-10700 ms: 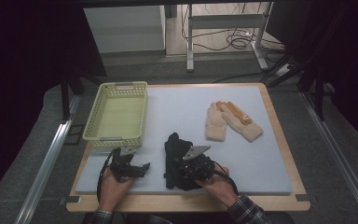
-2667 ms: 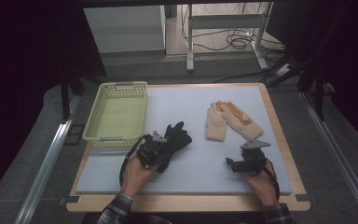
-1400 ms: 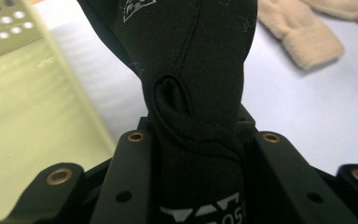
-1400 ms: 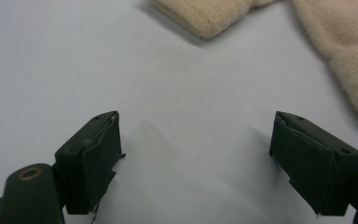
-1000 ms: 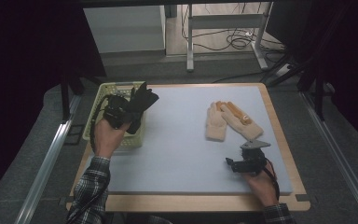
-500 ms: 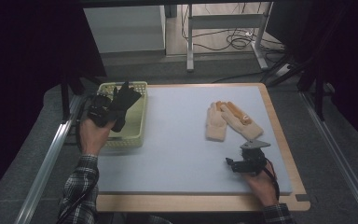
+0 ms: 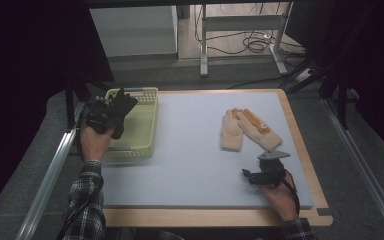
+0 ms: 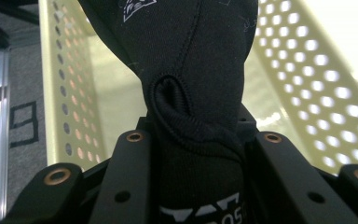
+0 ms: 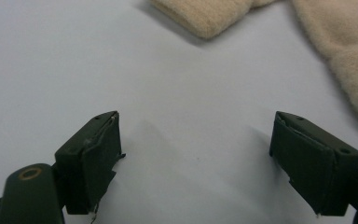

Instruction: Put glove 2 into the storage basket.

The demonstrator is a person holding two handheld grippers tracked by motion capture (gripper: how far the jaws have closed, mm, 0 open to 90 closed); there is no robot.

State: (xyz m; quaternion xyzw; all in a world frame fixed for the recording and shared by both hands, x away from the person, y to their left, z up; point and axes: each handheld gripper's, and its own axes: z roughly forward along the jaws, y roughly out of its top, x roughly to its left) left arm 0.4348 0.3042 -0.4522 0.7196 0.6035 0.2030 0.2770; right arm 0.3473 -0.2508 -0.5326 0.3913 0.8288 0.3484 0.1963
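Left tongs (image 8: 193,154) clenched on soft, light black glove (image 8: 191,70) above far-left yellow basket (image 7: 142,131); right tongs (image 9: 196,163) released over bench (image 7: 190,150); beige gloves (image 7: 247,129) likely best pinched mid-fabric

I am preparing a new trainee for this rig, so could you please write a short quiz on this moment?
1. True or false: the left hand-held gripper is shut on the black gloves.
2. What lies under the black gloves: A) the yellow basket, B) the beige gloves, C) the floor?
3. Fill in: the right hand-held gripper rests on the table with its jaws ____.

Key: 1 true; 2 A; 3 open.
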